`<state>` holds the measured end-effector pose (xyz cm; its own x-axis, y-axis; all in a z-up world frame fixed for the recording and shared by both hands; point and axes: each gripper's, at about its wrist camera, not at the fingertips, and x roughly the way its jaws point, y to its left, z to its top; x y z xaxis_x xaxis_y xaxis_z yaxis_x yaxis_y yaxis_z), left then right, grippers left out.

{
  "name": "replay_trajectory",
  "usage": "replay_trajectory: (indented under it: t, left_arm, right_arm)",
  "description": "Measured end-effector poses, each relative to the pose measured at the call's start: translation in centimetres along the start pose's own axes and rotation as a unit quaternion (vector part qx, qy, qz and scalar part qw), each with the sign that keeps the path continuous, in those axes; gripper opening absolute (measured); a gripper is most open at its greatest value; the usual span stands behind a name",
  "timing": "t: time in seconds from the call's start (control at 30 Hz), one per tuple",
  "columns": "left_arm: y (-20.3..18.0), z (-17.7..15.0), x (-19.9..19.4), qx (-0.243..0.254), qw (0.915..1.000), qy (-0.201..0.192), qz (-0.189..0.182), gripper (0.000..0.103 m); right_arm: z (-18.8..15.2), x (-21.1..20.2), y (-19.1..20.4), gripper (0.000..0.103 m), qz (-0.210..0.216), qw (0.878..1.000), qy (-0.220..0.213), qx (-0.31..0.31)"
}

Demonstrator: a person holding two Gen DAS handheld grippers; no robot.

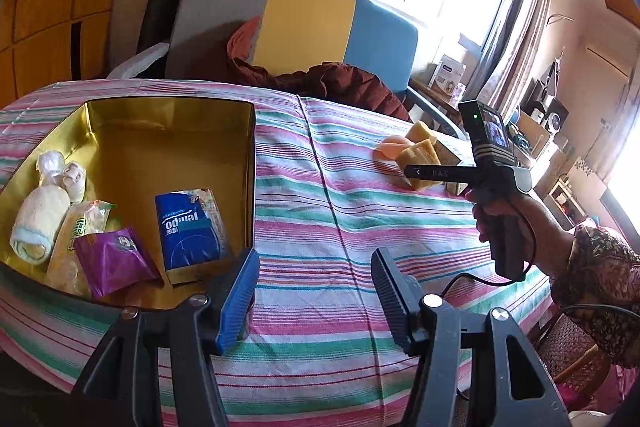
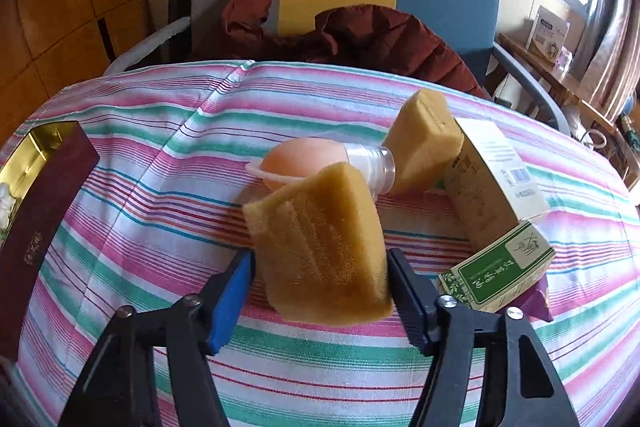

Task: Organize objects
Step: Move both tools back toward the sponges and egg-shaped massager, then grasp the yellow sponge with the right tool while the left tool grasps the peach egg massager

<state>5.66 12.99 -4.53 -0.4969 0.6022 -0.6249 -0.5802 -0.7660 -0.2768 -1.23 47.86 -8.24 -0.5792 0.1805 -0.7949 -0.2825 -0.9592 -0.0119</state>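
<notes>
Risk, slip: the right claw [image 2: 320,291] has the near sponge [image 2: 320,247] only by its near end, so most of the block sticks out beyond the pads; I'd say a quick lift could let that soft foam squirm free.
Risk, knock-on: the sponge's far corner sits right against the pink ball [image 2: 300,163] and the clear bottle [image 2: 372,163], so dragging instead of lifting could roll them across the striped cloth [image 2: 160,187].
Risk, neighbours: the pale carton [image 2: 492,183] and the green box [image 2: 500,275] crowd in on the right of the claw; a swing that way looks likely to clip them.
Right claw: both pads sit against the sponge's sides, clamped on it, and there's no clear dent in the foam, so the hold looks light.
Sponge and claw: sponge between the pads, tilted, far end higher than the near end.
Second sponge [image 2: 424,143]: farther off, right of the bottle, leaning on the carton.
Left claw [image 1: 316,291]: pads apart, nothing between them, hovering over the cloth just right of the gold box [image 1: 168,115].
Gold box: on the left, well apart from the sponges, already holding a rolled towel [image 1: 38,223], a purple sachet [image 1: 112,259] and a blue tissue pack [image 1: 192,231], with bare floor at its far end.
</notes>
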Motion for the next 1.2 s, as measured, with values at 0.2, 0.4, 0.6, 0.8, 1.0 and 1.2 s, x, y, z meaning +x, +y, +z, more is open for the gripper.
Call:
replay_trajectory:
  t: [0.2, 0.4, 0.6, 0.8, 1.0, 1.2]
  left_arm:
    - [-1.0, 1.3, 0.5, 0.008, 0.9999, -0.004, -0.008, 0.059]
    - [-3.5, 4.7, 3.5, 0.021, 0.9993, 0.002, -0.031, 0.059]
    - [-8.3, 8.7, 9.6, 0.079, 0.9951, 0.039, -0.044, 0.065]
    - [-13.0, 11.2, 17.9, 0.135, 0.9837, 0.103, -0.059, 0.069]
    - [-15.4, 13.2, 24.3, 0.166, 0.9754, 0.134, -0.056, 0.069]
    - [-16.3, 14.6, 28.2, 0.19, 0.9699, 0.147, -0.038, 0.07]
  right_arm:
    - [-1.7, -1.5, -2.1, 0.057, 0.043, 0.997, -0.023, 0.065]
    - [-5.3, -2.3, -4.4, 0.056, 0.054, 0.983, -0.05, 0.169]
    - [-7.1, -3.6, -5.5, 0.056, 0.038, 0.973, -0.093, 0.209]
    - [-8.3, -3.5, -7.6, 0.056, 0.083, 0.954, -0.107, 0.266]
    - [-8.8, -3.4, -8.4, 0.055, 0.112, 0.943, -0.12, 0.29]
    - [-8.7, -3.4, -8.2, 0.055, 0.107, 0.945, -0.12, 0.286]
